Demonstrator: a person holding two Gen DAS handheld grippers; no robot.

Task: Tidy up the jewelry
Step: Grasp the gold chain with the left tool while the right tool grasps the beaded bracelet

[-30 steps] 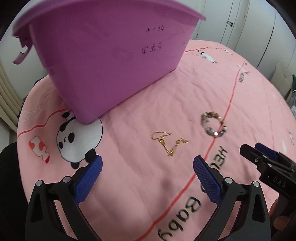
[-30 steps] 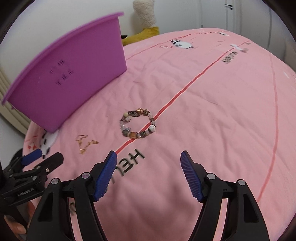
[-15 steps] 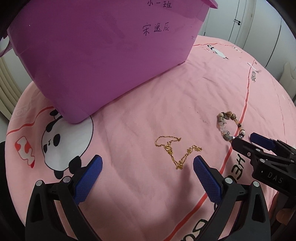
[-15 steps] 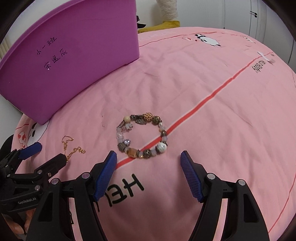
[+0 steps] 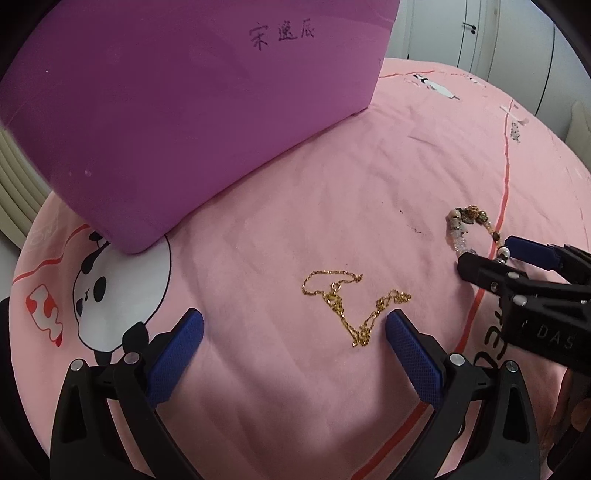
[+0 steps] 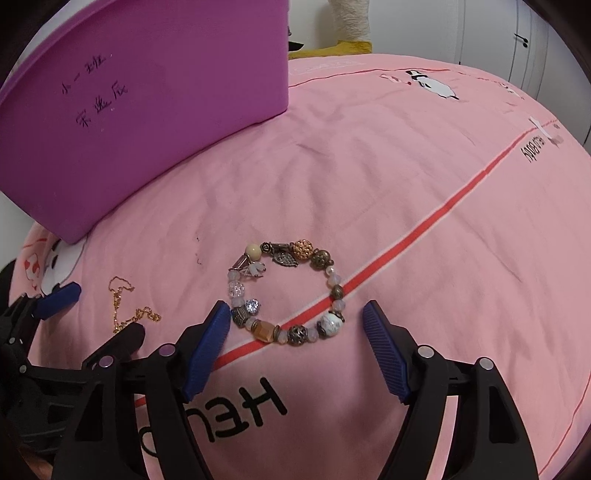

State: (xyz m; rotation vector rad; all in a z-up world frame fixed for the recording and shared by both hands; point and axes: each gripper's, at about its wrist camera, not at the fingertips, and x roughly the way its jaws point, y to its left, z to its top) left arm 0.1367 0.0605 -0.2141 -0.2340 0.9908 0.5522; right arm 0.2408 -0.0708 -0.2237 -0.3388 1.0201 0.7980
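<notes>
A pink panda-print bedsheet [image 6: 406,177] covers the bed, white cupboard doors [image 5: 476,33] behind. A purple plastic bin [image 5: 192,110] stands at ten o'clock. The mixed-bead bracelet [image 6: 284,291] lies between the right claw's [image 6: 295,350] released, just-widened blue pads. The thin gold chain necklace [image 5: 351,302] lies by the released left claw's [image 5: 291,354] two-o'clock pad.

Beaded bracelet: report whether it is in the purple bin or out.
Out: the beaded bracelet lies on the pink cover, apart from the purple bin.

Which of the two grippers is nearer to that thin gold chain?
Left. The left gripper has the gold chain just ahead of its open jaws; the right gripper is beside it, over the beaded bracelet.
</notes>
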